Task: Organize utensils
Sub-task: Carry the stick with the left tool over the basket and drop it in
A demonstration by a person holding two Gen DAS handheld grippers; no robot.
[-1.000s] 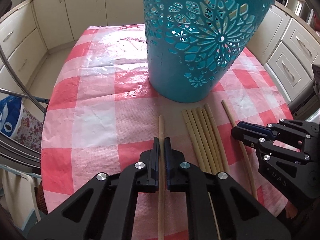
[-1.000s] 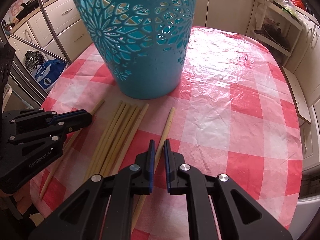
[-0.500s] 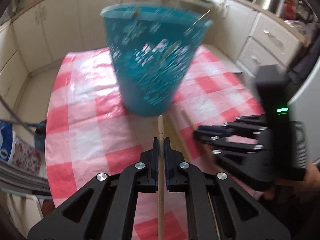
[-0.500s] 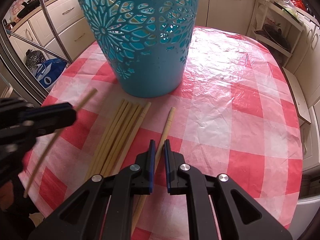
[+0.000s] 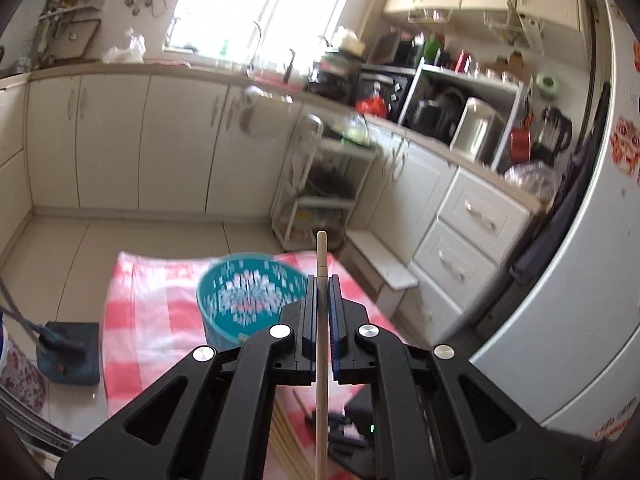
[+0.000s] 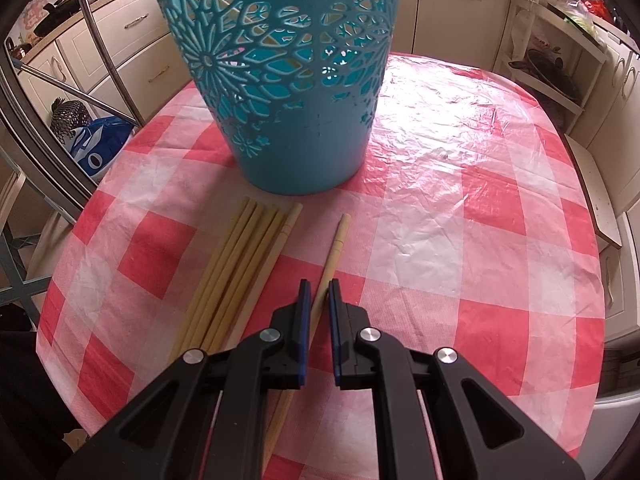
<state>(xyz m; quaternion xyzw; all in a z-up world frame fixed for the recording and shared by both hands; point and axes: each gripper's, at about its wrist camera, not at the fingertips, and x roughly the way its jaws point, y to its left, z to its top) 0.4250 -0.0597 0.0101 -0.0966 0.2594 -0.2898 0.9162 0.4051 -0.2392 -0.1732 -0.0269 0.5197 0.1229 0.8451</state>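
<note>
Above the tabletop [image 6: 460, 216], left gripper [image 5: 321, 280] clamped on one chopstick [image 5: 321, 344], high over the teal basket [image 5: 248, 300]. Near the front edge, right gripper [image 6: 317, 292] nearly closed astride a lone chopstick [image 6: 334, 248]; grip on it not discernible. Just left, bundle of chopsticks [image 6: 236, 264], tips toward the basket's base.

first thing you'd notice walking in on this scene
The tall teal basket with flower cutouts dominates, standing on the red and white checked tablecloth. Right in front of it lies a bundle of chopsticks, with one loose chopstick beside it under the right tongs. The left tongs are shut on a single chopstick, held high above the table with the kitchen behind it.
</note>
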